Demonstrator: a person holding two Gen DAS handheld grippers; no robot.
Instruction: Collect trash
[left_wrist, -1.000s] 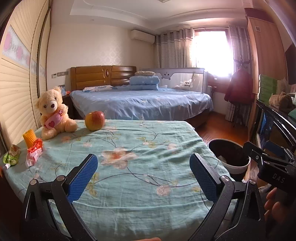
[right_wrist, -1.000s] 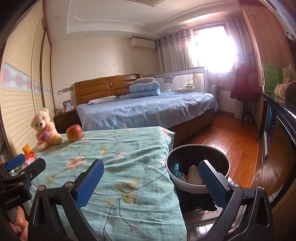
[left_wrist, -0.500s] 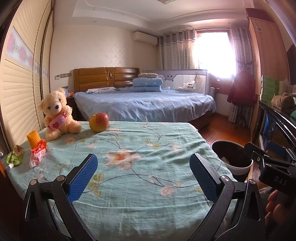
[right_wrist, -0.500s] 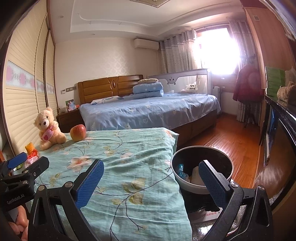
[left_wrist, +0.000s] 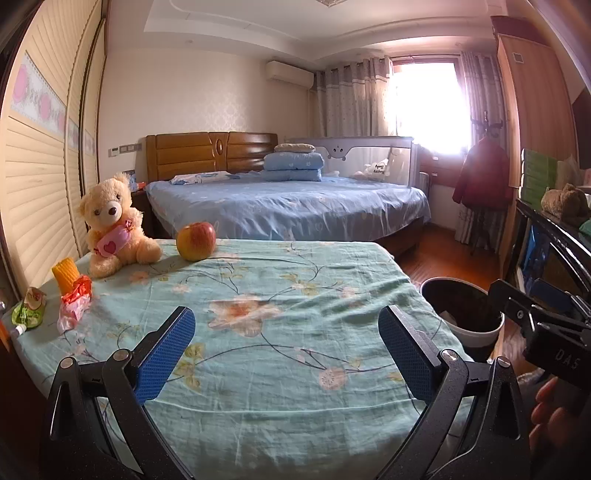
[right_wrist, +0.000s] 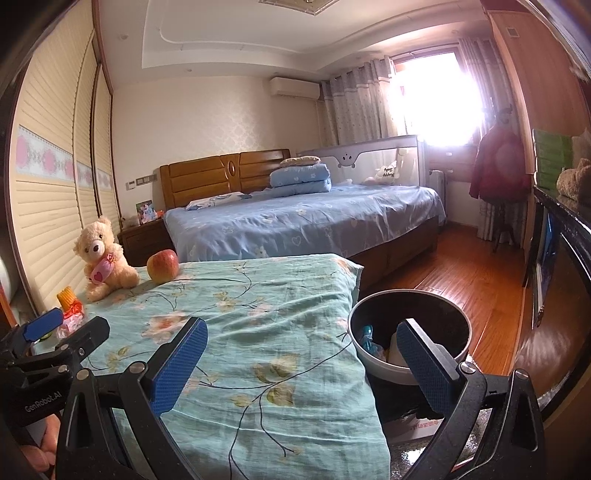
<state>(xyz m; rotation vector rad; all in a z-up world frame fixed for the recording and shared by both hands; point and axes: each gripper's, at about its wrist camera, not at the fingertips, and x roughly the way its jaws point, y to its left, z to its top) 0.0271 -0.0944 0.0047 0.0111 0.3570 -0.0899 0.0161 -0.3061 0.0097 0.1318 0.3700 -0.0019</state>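
A crumpled red and pink wrapper (left_wrist: 74, 304) and a green pouch (left_wrist: 27, 308) lie at the left edge of the floral-covered table (left_wrist: 280, 354). The round bin (right_wrist: 410, 332) stands on the floor off the table's right side, with some trash inside. My left gripper (left_wrist: 286, 341) hovers open over the table's near middle, far from the wrappers, nothing between its blue pads. My right gripper (right_wrist: 301, 363) is open too, straddling the table's right edge and the bin, holding nothing.
A teddy bear (left_wrist: 112, 223), an apple (left_wrist: 195, 240) and a yellow corn-like piece (left_wrist: 65, 272) sit on the table's far left. A big blue bed (left_wrist: 288, 206) lies behind. A dark cabinet (right_wrist: 561, 258) lines the right, with wooden floor (right_wrist: 461, 269) between.
Both grippers have drawn back and risen slightly, so the table and its objects sit a little farther right in view. Both stayed open and empty.
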